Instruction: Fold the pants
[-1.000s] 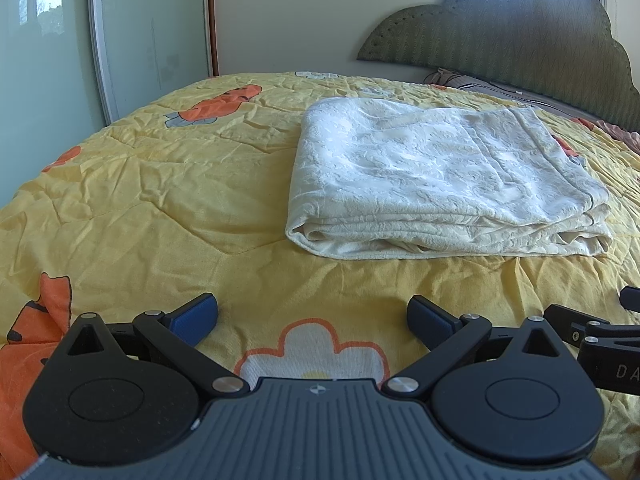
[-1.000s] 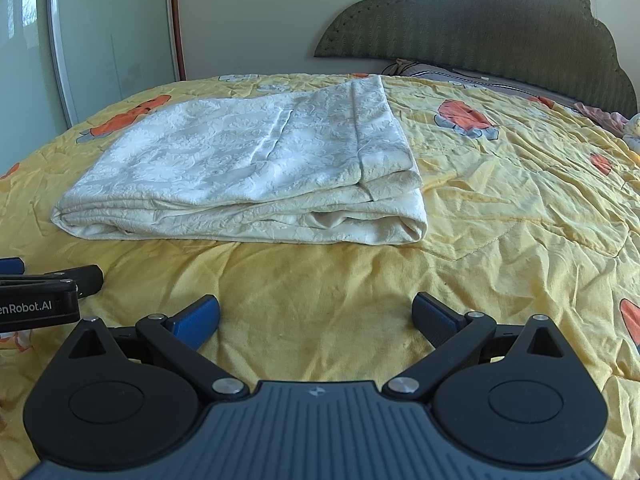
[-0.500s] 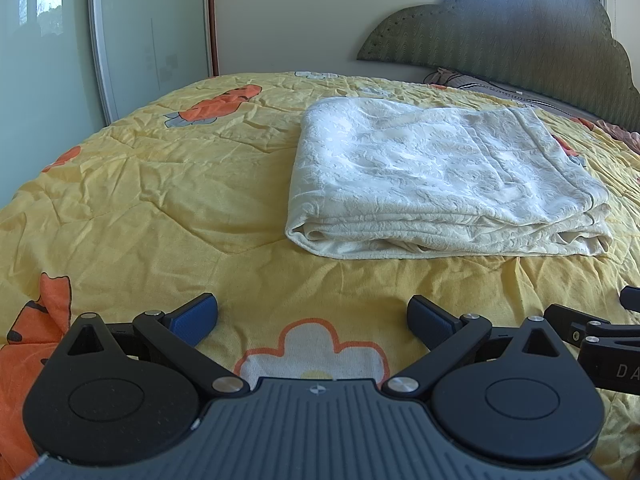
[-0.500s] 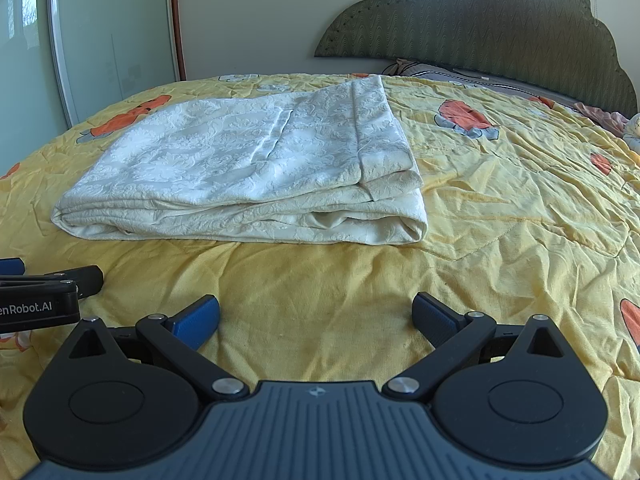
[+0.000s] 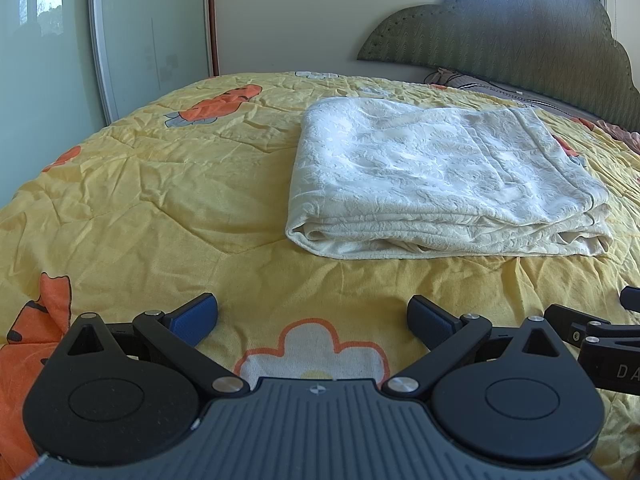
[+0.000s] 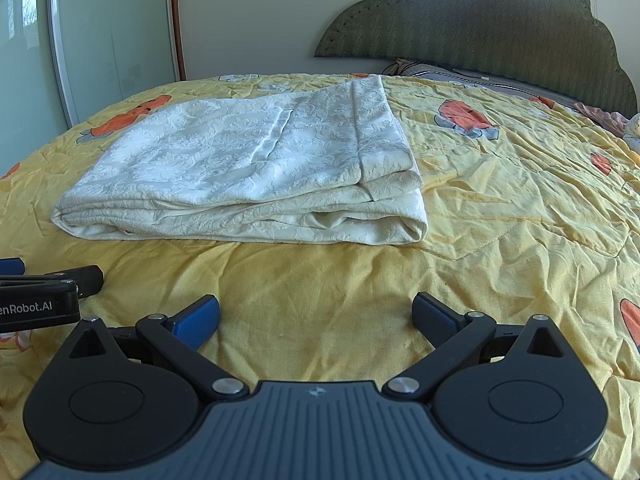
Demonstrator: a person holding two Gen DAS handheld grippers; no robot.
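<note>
The cream-white pants lie folded into a flat rectangular stack on the yellow bedspread; they also show in the right wrist view. My left gripper is open and empty, low over the bedspread, well short of the stack's near edge. My right gripper is open and empty too, at the same distance from the stack. Each gripper's side shows at the edge of the other's view: the right one and the left one.
The bedspread has orange cartoon prints and a flower print. A dark green padded headboard stands behind the bed, with pillows below it. A mirrored wardrobe door is at the left.
</note>
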